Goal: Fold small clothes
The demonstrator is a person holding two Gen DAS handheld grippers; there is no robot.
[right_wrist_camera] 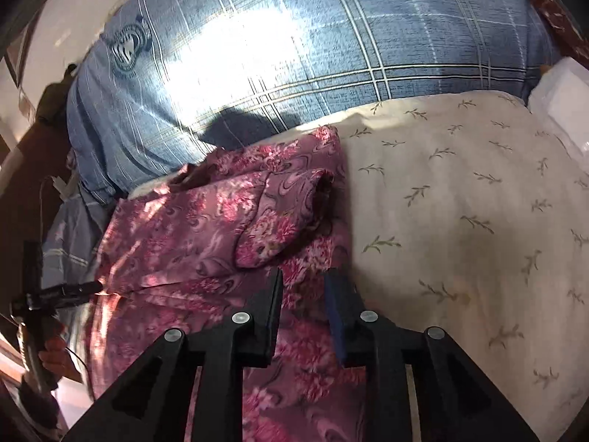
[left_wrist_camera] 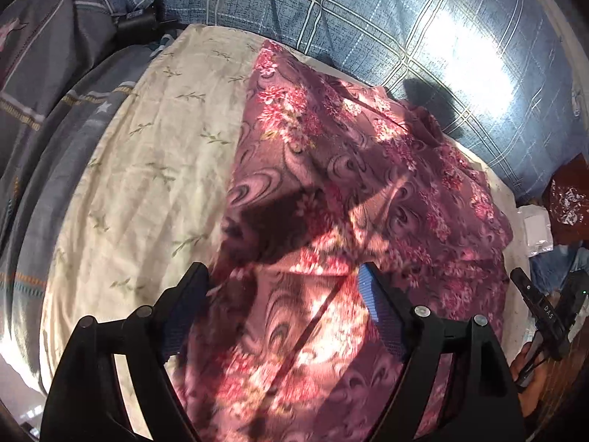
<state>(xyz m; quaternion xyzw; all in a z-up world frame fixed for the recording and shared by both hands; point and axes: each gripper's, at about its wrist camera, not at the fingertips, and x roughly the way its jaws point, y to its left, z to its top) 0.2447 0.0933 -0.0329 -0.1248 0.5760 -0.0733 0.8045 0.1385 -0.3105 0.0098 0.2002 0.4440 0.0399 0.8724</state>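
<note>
Two claws, both black with blue pads, both over one garment. Left claw point(left_wrist_camera: 283, 276): jaws spread wide, nothing clamped between them; the cloth passes beneath and between the fingers, and whether the pads brush it cannot be told. Right claw point(right_wrist_camera: 303, 280): jaws parted by a narrow gap, empty, with cloth visible through the gap; contact cannot be told.

Item: purple-pink floral garment of soft patterned fabric point(left_wrist_camera: 331, 169), lying partly folded on the bed, directly ahead of and under both claws. From the right wrist view a rounded folded flap or sleeve point(right_wrist_camera: 272, 228) lies on top of it, just ahead of the right claw's fingertips. Sunlight and shadow fall in patches across the fabric.

Support: cream bed sheet printed with small green sprigs point(left_wrist_camera: 147, 147), bare to one side of the garment.

Beyond: large blue plaid pillow or quilt point(left_wrist_camera: 368, 11), touching the far edge of the garment, brightly sunlit in part.

Left margin: grey-blue striped bedding with a star print point(left_wrist_camera: 55, 121), beside the cream sheet.

Right margin: white plastic packet point(left_wrist_camera: 535, 228), partly seen.
</note>
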